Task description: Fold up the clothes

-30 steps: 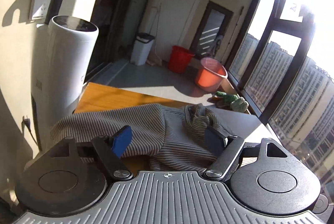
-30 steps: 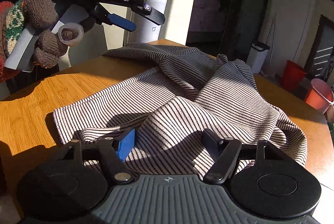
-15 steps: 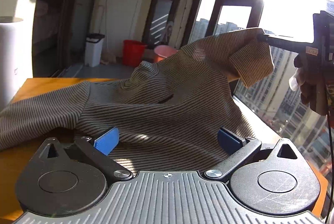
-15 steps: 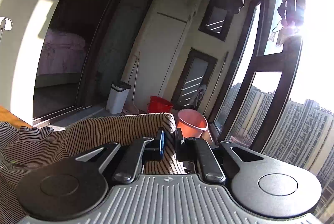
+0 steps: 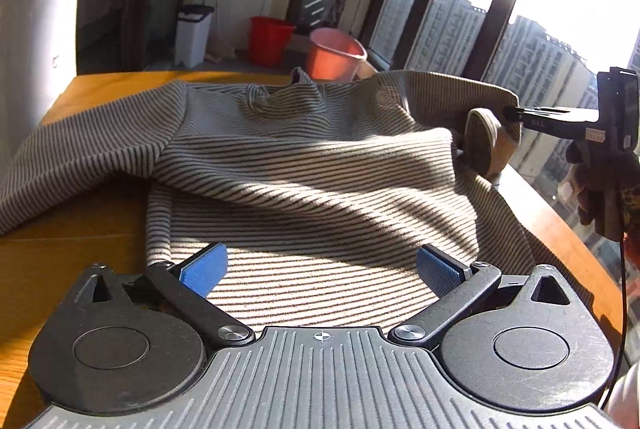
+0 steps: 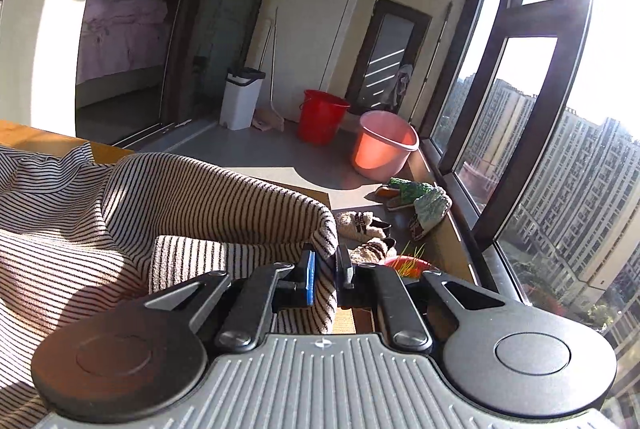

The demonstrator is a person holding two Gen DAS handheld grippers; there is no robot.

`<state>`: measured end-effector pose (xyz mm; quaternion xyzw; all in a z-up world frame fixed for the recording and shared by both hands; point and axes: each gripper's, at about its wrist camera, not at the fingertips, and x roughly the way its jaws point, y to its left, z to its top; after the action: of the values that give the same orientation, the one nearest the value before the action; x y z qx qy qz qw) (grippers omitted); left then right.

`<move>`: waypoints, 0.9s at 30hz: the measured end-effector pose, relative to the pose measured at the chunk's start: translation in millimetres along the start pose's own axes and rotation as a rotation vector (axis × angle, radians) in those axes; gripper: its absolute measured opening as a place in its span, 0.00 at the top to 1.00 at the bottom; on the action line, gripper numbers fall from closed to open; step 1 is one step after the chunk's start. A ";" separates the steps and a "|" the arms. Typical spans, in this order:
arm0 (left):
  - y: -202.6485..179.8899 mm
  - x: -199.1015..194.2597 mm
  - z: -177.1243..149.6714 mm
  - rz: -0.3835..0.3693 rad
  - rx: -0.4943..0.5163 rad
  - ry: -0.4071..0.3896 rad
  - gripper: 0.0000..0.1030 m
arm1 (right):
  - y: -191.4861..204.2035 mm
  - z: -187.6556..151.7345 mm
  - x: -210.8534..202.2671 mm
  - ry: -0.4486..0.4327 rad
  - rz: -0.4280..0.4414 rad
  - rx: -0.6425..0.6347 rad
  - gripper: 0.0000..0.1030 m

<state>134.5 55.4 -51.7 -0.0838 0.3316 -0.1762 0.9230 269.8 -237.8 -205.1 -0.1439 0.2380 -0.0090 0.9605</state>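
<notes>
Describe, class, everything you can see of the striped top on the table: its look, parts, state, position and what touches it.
The striped top is a soft-looking knit with thin dark stripes on a pale ground. It lies spread, rumpled, on the wooden table, collar towards the far edge, one sleeve trailing left. The other sleeve's cuff end is lifted off the table, pinched in the shut right gripper. The left gripper is open over the near hem; whether it touches the cloth is unclear. Sunlight and shadow band the fabric.

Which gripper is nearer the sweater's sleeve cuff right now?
Right. The right gripper is shut on the sleeve cuff of the striped sweater, holding it above the table. The left gripper hovers open over the sweater's hem, well away from it.
</notes>
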 end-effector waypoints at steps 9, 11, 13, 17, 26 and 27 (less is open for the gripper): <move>9.1 -10.8 1.2 0.023 -0.076 -0.047 0.00 | 46.8 52.1 -46.3 -0.201 0.279 -0.002 0.82; 9.8 -13.8 1.1 0.020 -0.073 -0.062 0.00 | 81.7 67.5 -38.7 -0.167 0.454 -0.019 0.78; 10.6 -15.7 2.1 0.019 -0.075 -0.079 0.00 | 120.9 79.9 -25.1 -0.115 0.610 -0.038 0.62; 11.7 -27.3 2.2 0.003 -0.104 -0.123 0.00 | 185.2 79.7 18.0 0.023 0.648 -0.100 0.62; 25.9 -36.4 3.6 -0.090 -0.190 -0.146 0.00 | 217.0 75.1 54.7 0.175 0.710 -0.045 0.96; 27.4 -37.7 6.9 -0.104 -0.198 -0.154 0.00 | 213.4 84.0 52.4 0.138 0.700 -0.037 0.97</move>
<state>119.2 95.3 -32.0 -0.2046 0.2708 -0.1832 0.9226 343.9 -14.9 -217.9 -0.0701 0.3372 0.3151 0.8844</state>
